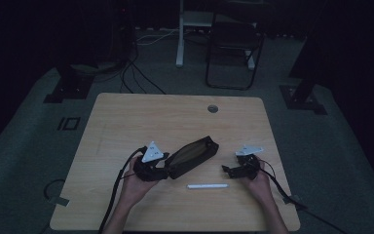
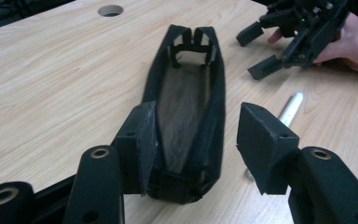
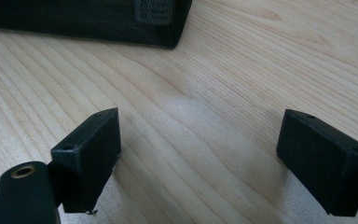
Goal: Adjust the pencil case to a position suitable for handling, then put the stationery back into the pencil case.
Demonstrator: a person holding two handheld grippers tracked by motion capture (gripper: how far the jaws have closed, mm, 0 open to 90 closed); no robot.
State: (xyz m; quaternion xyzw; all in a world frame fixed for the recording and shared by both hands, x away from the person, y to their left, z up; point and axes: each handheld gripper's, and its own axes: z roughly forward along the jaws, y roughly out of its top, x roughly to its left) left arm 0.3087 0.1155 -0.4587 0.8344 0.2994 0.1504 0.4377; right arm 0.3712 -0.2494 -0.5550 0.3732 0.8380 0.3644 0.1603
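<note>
Left tool (image 2: 193, 140) spread, straddling the near end of the open black pouch (image 1: 192, 156) at frame centre; right tool (image 3: 200, 158) spread over bare worktop (image 1: 175, 117). White pen (image 1: 207, 185) lies below the pouch

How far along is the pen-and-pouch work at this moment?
Done: the black pouch lies unzipped and gaping. In hand: the left gripper stands open at the pouch's near end, one jaw against its rim. Left: the white pen lies on the table; the right gripper is open over bare wood.
</note>
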